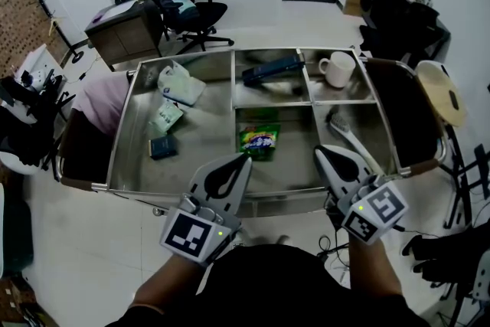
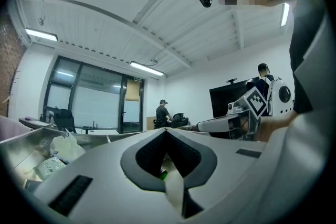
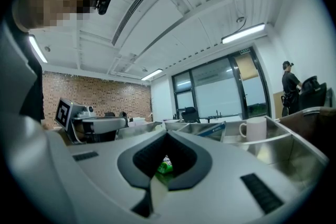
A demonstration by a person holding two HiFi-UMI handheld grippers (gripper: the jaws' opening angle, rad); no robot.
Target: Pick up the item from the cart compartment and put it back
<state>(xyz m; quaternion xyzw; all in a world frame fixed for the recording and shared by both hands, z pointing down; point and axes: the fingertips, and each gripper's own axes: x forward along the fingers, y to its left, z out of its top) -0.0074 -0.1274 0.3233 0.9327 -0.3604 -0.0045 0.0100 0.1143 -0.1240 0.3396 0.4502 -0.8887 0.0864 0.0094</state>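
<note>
The steel cart (image 1: 203,153) has five compartments; the two claws cover part of its near edge. The left claw (image 1: 246,158) and the right claw (image 1: 317,149) each hang over that edge, jaws pressed together, pinching nothing and touching nothing. In the left compartment lie one white bag (image 1: 181,83), one pale packet (image 1: 166,117) and one dark blue box (image 1: 162,147). One mug (image 1: 337,69) stands in the far right corner compartment. One blue box (image 1: 269,70), blurred, is in the far middle compartment. One brush (image 1: 348,135) lies in the near right compartment. One green packet (image 1: 259,140) lies in the near middle compartment, just ahead of the left claw. Each gripper view shows only a green sliver of it.
</note>
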